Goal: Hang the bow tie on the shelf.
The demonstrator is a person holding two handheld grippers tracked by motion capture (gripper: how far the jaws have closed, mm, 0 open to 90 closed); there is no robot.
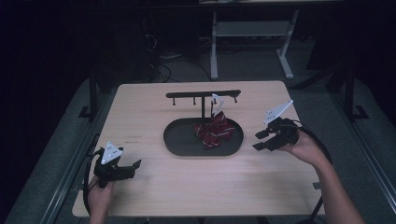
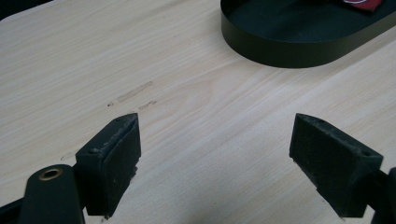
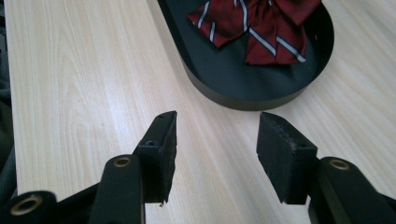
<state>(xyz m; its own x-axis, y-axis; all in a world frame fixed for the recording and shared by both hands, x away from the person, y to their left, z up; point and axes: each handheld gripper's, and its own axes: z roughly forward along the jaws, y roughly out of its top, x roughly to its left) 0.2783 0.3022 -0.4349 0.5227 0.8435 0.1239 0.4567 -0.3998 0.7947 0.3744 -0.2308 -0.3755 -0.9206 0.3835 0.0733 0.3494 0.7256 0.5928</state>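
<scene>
— What's sitting in that tray [image 1: 180,140]?

— A bow tie [image 1: 215,130], dark red with pale stripes. It's lying in the right half of the black oval tray, which is sitting near the middle of the table [image 1: 187,186], a little toward the far edge. The tie's top is reaching up to a white strap [image 1: 216,100] that is hanging from a black rack [image 1: 203,94] with small pegs; the rack's post is rising from the tray's far side.

— And how is the tie looking up close?

— In the right gripper view the tie [image 3: 257,23] is spreading out in crumpled, overlapping wings, the stripes running diagonally, all of it staying inside the tray's wall [image 3: 243,98].

— What are the hands doing?

— The left gripper [image 1: 135,165] is hovering near the table's near left corner, its jaws standing wide with nothing between them; in its own view the left gripper [image 2: 215,158] is pointing at bare wood with the tray's rim [image 2: 280,51] beyond. The right gripper [image 1: 259,141] is hanging just beside the tray's right end, near the table's right edge, jaws parted and gripping nothing; in its own view the right gripper [image 3: 217,140] is aiming at the tray.
</scene>
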